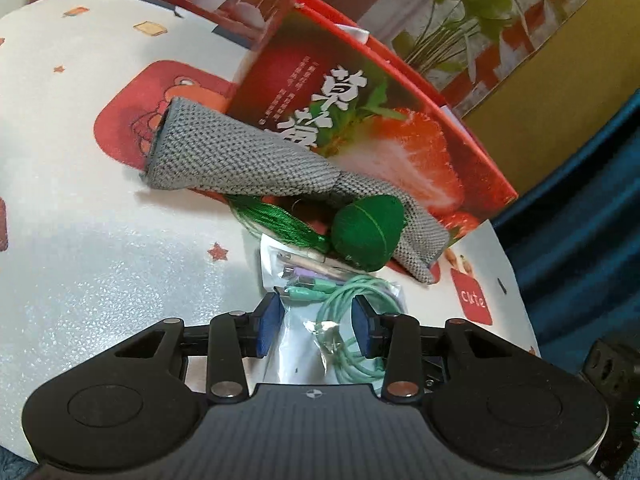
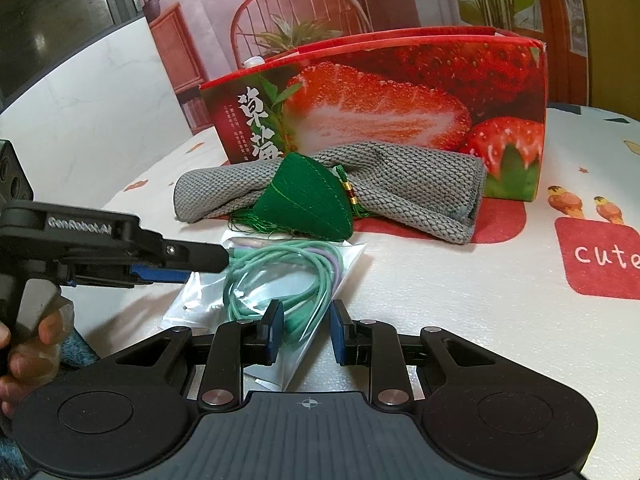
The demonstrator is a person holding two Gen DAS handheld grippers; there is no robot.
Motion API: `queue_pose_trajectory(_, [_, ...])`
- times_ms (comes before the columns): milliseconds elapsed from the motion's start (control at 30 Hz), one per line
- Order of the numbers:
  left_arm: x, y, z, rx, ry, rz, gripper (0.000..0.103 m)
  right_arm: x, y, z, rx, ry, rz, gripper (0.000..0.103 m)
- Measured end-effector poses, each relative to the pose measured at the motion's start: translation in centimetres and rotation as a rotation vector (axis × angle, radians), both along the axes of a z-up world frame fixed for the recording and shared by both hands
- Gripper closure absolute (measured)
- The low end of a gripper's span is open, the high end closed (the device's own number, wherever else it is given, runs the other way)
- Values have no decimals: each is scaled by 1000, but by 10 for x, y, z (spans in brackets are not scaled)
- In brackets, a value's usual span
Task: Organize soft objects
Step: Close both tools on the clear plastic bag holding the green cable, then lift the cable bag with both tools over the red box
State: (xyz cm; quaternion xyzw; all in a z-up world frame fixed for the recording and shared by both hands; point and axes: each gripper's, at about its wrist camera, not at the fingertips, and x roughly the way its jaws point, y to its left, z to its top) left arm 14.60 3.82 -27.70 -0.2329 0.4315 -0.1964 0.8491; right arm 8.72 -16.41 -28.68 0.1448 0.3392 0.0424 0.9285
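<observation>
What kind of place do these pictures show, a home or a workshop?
Probably a home, at a table set up for recording. The tablecloth has cartoon prints and the word "cute", a strawberry gift box stands on it, and behind it hangs a printed backdrop of a chair and plants rather than a real room.

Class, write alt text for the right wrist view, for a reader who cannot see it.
The right gripper hovers with jaws slightly apart over a clear bag of coiled green cable, while the left gripper reaches in from the left. Behind lie a green pouch on a grey cloth, in front of a strawberry box.
</observation>
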Motion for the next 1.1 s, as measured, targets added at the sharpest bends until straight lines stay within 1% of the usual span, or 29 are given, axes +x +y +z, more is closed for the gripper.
queue_pose_trajectory(167, [-3, -4, 4, 3, -33, -24, 63, -1, -1, 0, 6, -1, -5, 80])
queue_pose_trajectory(233, [-4, -7, 6, 27, -46, -36, 67, -1, -1, 0, 10, 1, -8, 80])
queue_pose_trajectory(267, [-3, -8, 5, 38, -40, -41, 68, -1, -1, 0, 12, 0, -10, 80])
queue_pose_trajectory(333, [-3, -7, 2, 35, -24, -50, 69, -1, -2, 0, 13, 1, -13, 80])
queue_pose_trajectory(433, [-4, -11, 1, 43, -25, -75, 69, -1, -1, 0, 12, 2, -15, 80])
queue_pose_trajectory(467, [-4, -12, 2, 50, -30, -84, 70, -1, -1, 0, 12, 2, -15, 80])
queue_pose_trajectory(500, [-5, -16, 2, 78, -35, -90, 80, -1, -1, 0, 12, 2, -16, 80])
queue_pose_trajectory(533, [-5, -18, 2, 124, -41, -94, 86, -1, -1, 0, 11, 2, -15, 80])
queue_pose_trajectory(567, [-5, -18, 1, 134, -45, -97, 86, -1, -1, 1, 11, 2, -15, 80])
queue_pose_trajectory(733, [-5, -15, 5, 131, -62, -91, 92, -1, -2, 1, 17, 3, -14, 81])
queue_pose_trajectory(800, [-7, -14, 13, 118, -92, -97, 92, -1, -2, 3, 13, 5, -15, 81])
queue_pose_trajectory(867, [-10, -13, 25, 103, -136, -112, 92, -3, -4, 7, 18, -12, -21, 81])
queue_pose_trajectory(1000, [-17, -14, 55, 103, -248, -142, 92, -9, -10, 29, 6, -95, -34, 83])
queue_pose_trajectory(1100, [-16, -14, 79, 82, -300, -138, 92, -12, -13, 52, -26, -170, -32, 84])
